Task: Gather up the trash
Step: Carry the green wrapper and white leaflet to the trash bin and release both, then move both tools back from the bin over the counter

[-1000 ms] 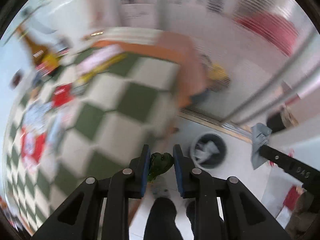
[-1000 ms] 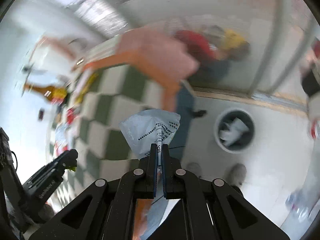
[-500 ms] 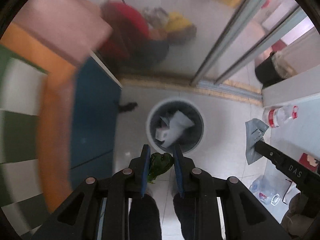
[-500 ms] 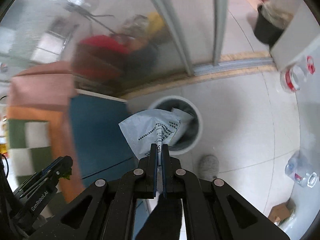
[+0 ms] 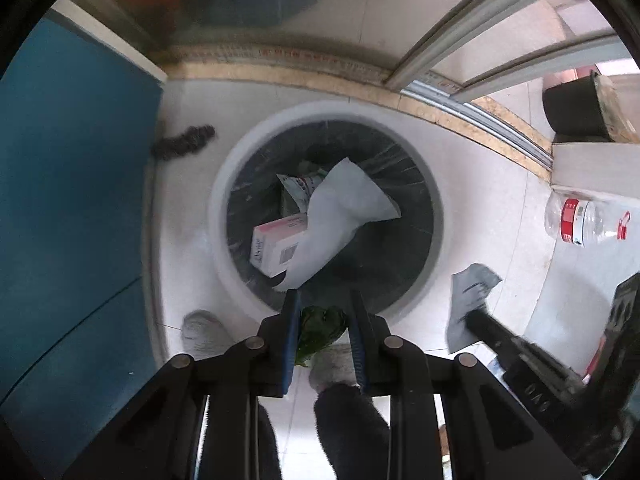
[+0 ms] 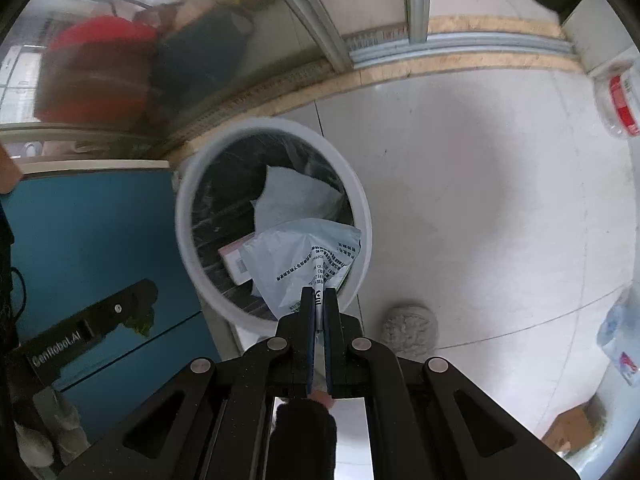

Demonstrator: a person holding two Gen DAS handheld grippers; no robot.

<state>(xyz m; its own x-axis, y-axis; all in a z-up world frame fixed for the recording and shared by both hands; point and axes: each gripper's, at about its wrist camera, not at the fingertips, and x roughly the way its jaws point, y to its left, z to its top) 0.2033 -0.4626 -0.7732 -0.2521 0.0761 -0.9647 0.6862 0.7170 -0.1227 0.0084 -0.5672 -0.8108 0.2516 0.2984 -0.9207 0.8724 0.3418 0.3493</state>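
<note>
My left gripper (image 5: 323, 300) is shut on a crumpled green wrapper (image 5: 320, 330) and hangs over the near rim of a round white trash bin (image 5: 224, 184) lined with a dark bag. The bin holds a pink-and-white box (image 5: 276, 246) and a white sheet (image 5: 340, 216). My right gripper (image 6: 319, 294) is shut on a grey plastic mailer bag (image 6: 304, 264) with black print, held over the bin (image 6: 360, 200). The left gripper with the wrapper shows at the left of the right wrist view (image 6: 140, 312). The right gripper and mailer show at the right of the left wrist view (image 5: 468, 300).
A blue cabinet (image 5: 72, 208) stands left of the bin. A sliding door track (image 5: 480, 108) runs behind it. A clear plastic bottle with a red label (image 5: 580, 220) lies on the floor to the right. My feet in grey socks (image 6: 408, 330) stand near the bin.
Both grippers have moved closer to the bin and now hang above it, each still holding its piece of trash. The checkered table has left view.
</note>
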